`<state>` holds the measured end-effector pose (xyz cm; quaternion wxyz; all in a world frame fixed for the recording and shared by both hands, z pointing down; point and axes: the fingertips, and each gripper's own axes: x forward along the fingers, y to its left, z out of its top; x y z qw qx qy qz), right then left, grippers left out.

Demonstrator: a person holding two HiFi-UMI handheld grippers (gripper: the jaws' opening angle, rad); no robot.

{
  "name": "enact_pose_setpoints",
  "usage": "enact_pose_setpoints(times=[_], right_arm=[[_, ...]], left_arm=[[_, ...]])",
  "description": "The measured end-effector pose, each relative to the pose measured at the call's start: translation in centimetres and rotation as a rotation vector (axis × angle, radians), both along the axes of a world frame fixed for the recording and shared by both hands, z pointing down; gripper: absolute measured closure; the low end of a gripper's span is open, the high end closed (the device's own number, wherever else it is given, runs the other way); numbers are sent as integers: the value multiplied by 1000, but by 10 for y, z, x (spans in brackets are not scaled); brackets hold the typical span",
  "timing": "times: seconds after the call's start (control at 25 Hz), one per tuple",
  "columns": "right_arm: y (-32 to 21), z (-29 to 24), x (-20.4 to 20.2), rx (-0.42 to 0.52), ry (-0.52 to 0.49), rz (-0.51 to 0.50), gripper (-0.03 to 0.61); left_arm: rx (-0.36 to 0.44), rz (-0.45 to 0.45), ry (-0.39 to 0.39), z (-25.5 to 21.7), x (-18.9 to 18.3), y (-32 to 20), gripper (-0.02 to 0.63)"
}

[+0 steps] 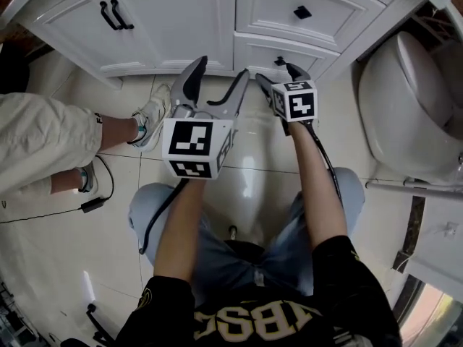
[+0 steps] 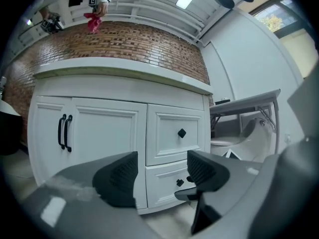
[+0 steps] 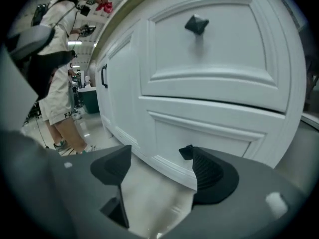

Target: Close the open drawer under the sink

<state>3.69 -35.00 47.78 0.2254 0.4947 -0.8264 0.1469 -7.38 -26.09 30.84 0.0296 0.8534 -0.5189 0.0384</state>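
As you hold both grippers up to the white vanity [image 1: 217, 13], the lower drawer [image 1: 253, 53] sits right ahead of the right gripper [image 1: 278, 76]. Its fingers [image 3: 214, 176] are spread wide, nothing between them but floor and the drawer's front panel [image 3: 199, 133]. The drawer's black knob [image 3: 186, 152] is right at the tip of the right-hand finger; can't tell if they touch. The drawer front looks about flush with the cabinet face, no gap showing.

Your left gripper [image 1: 221, 69] is also wide open and empty. Between its fingers, further off, you see the seam between the cabinet doors [image 2: 104, 133] and the drawer stack. The lower drawer lies beyond its right finger, with the knob just off that fingertip. The upper drawer [image 2: 177, 133], with its own knob [image 2: 182, 133], is above both finger pairs.

Below the fingers is glossy pale tile floor [image 1: 246, 143]. A countertop [image 2: 119, 68] and a brick wall [image 2: 124, 44] are above the cabinet.

A toilet [image 1: 412, 107] stands close to the right of the right gripper's fingers, near the vanity's end. To the left of the left gripper's fingers are another person's leg [image 1: 51, 139] and shoe [image 1: 150, 118], the shoe just beside that gripper. A cable [image 1: 94, 204] trails on the floor behind it. Open floor runs from the fingers back to your knees.
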Motion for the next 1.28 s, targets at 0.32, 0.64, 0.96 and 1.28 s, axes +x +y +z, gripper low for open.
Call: enact_pose_setpoints(times=[0.32, 0.64, 0.96, 1.28], right_arm=[[79, -94, 22, 249, -81, 43, 198], [172, -196, 70, 487, -141, 119, 198], [230, -210, 69, 561, -154, 146, 195], [210, -213, 90, 616, -92, 249, 195]], left_arm=[[68, 27, -2, -30, 8, 41, 303], [113, -17, -12, -42, 1, 89, 304], [137, -25, -25, -37, 5, 127, 304], [143, -36, -18, -34, 7, 113, 304]])
